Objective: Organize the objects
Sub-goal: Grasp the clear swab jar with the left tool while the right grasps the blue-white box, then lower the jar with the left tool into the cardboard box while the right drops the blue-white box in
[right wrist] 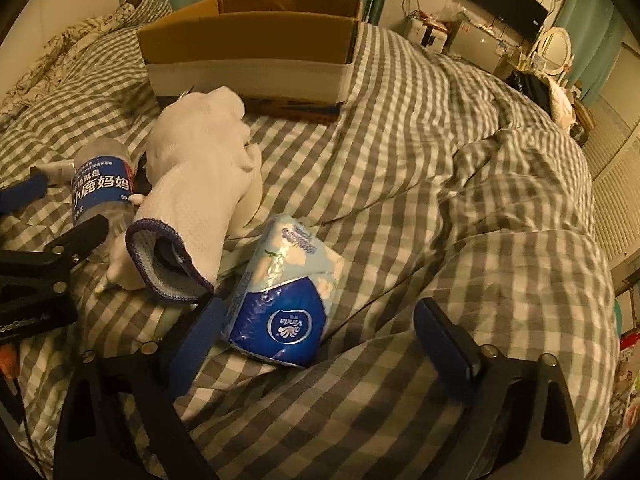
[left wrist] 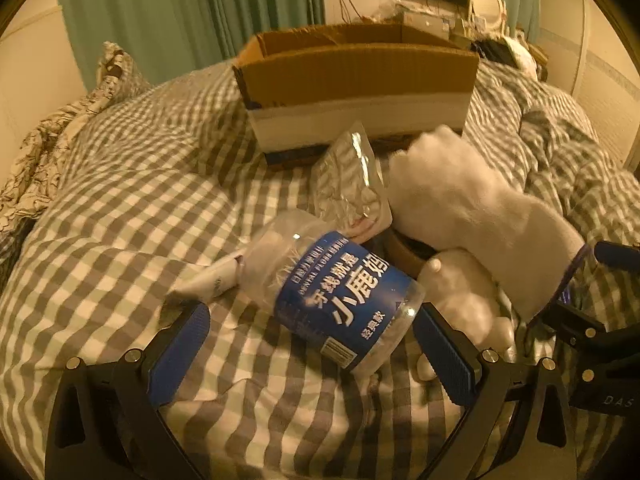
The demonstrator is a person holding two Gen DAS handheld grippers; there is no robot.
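Both sets of jaws stand spread: the left gripper (left wrist: 312, 348) brackets the floss-pick jar (left wrist: 340, 300) lying on the bed (left wrist: 120, 200), the right gripper (right wrist: 320, 344) the tissue pack (right wrist: 284, 300), presumably bound for the far cardboard box (left wrist: 356, 84).

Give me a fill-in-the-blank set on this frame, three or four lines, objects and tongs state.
1. The clear jar with the blue label lies on its ____ between the fingers of the left tongs.
2. The right tongs are ____, the Vinda tissue pack lying between their fingers.
3. The cardboard box on the checked bedspread has its top ____.
4. The white glove lies ____ the jar and the tissue pack.

Missing words: side; open; open; between
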